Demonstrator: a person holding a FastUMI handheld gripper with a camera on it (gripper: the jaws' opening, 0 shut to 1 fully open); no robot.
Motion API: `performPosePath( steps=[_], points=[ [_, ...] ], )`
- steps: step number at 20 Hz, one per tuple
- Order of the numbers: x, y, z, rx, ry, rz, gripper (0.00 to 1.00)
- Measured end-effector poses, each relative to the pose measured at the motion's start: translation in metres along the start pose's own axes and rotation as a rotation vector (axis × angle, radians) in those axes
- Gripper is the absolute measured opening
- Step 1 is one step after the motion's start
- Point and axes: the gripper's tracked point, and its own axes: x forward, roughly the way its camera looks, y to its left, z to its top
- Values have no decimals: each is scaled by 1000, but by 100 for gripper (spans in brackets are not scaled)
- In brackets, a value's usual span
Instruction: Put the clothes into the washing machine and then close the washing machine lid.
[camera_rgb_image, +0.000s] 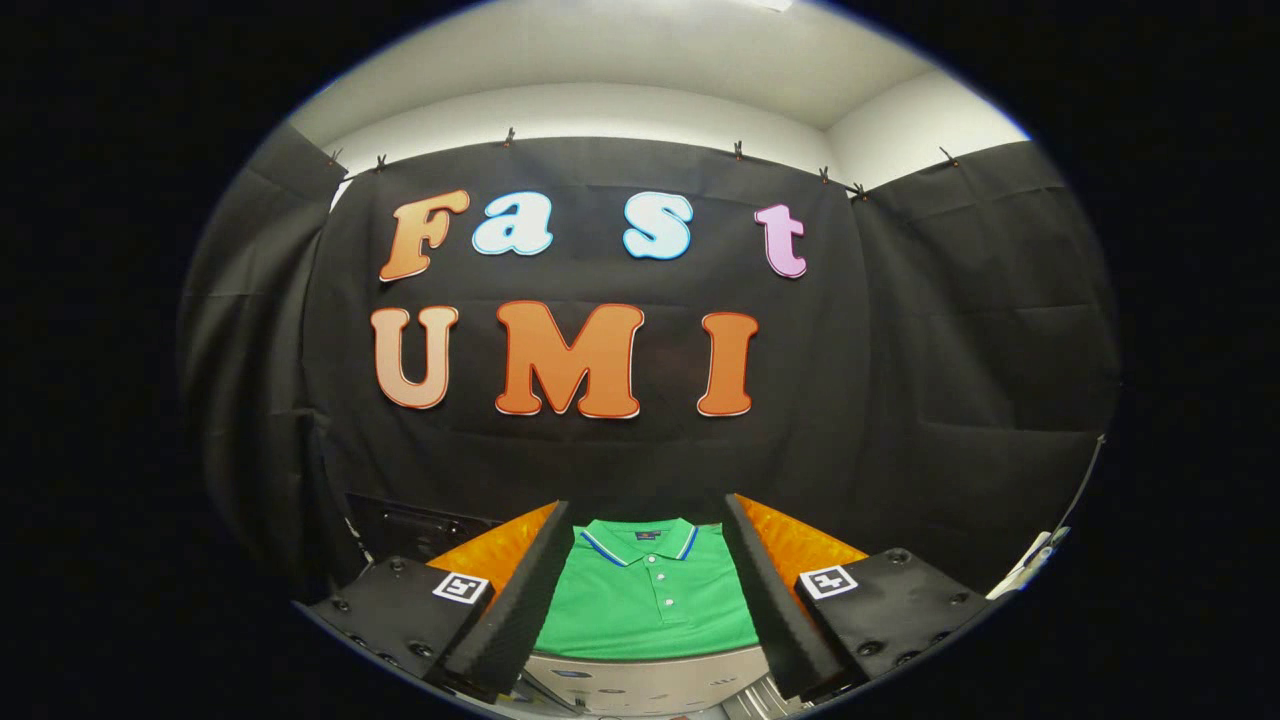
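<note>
**Desk:** Where are the tongs at this moment?

**Operator:** From my remote seat I see the tongs (648, 600) spread wide, their two fingers (520, 590) parted and holding nothing, hovering above the near side of the scene.

**Desk:** And the clothing?

**Operator:** A green polo shirt (645, 600) lies flat in the gap between the fingers, just ahead of them, untouched by either. Its collar, trimmed with blue and white stripes, points to the far side; white buttons run down the placket.

**Desk:** What does it rest on?

**Operator:** A pale grey surface (640, 680) shows under its near hem; I cannot tell whether that is the washing machine or a worktop.

**Desk:** Beyond that?

**Operator:** The booth's black cloth wall (900, 380) rises far behind the shirt, clipped along its top.
</note>
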Motion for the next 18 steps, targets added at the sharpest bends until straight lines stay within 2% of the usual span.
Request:
performPosePath(
  steps=[5,10,18],
  points=[
    [50,-3,-29,14,87,1,97],
    [113,-2,-76,9,204,31,98],
    [184,-2,-164,81,467,58,98]
  ],
)
